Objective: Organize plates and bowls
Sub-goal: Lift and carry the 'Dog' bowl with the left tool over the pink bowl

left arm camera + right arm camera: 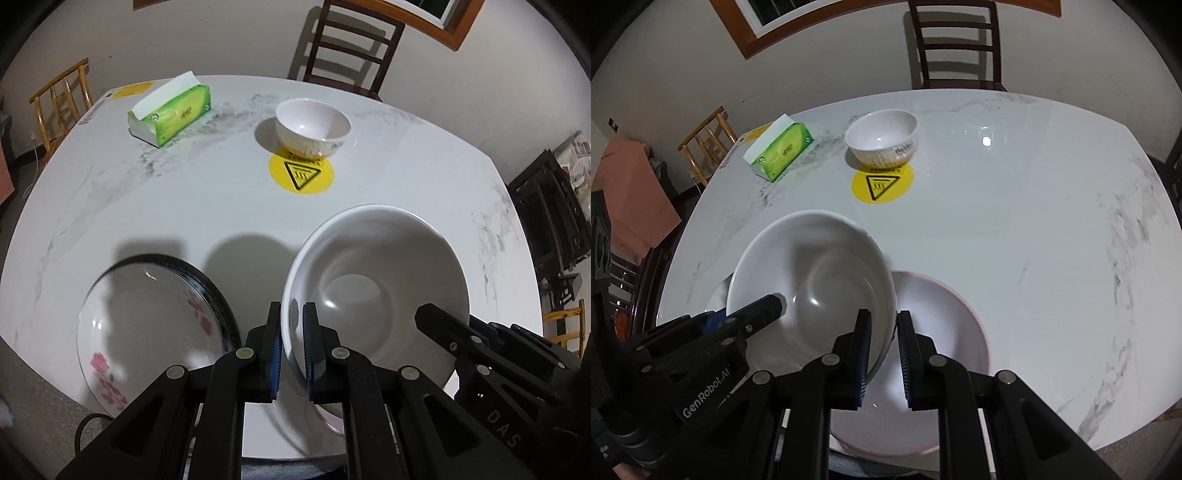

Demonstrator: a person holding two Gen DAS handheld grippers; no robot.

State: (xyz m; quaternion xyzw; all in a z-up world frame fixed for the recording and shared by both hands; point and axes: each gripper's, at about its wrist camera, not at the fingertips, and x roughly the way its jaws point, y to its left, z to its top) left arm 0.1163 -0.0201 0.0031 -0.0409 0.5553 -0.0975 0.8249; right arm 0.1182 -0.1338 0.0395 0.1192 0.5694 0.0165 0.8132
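Note:
A large white bowl [373, 291] hangs over the near part of the marble table [184, 206], gripped on both sides. My left gripper [291, 310] is shut on its left rim. My right gripper [882, 317] is shut on its right rim and shows as a black finger [436, 321] in the left wrist view. Left of the bowl lies a glossy floral plate [147, 325] on a dark-rimmed plate [218, 291]. A pale pink plate [945, 332] lies under and to the right of the bowl. A small white bowl [312, 127] stands far back by a yellow warning sticker [301, 173].
A green tissue pack [173, 114] lies at the far left of the table. A dark wooden chair [351, 40] stands behind the table, a bamboo chair [62, 103] at the left, and dark furniture [546, 218] at the right. The table's near edge [1108, 432] is close.

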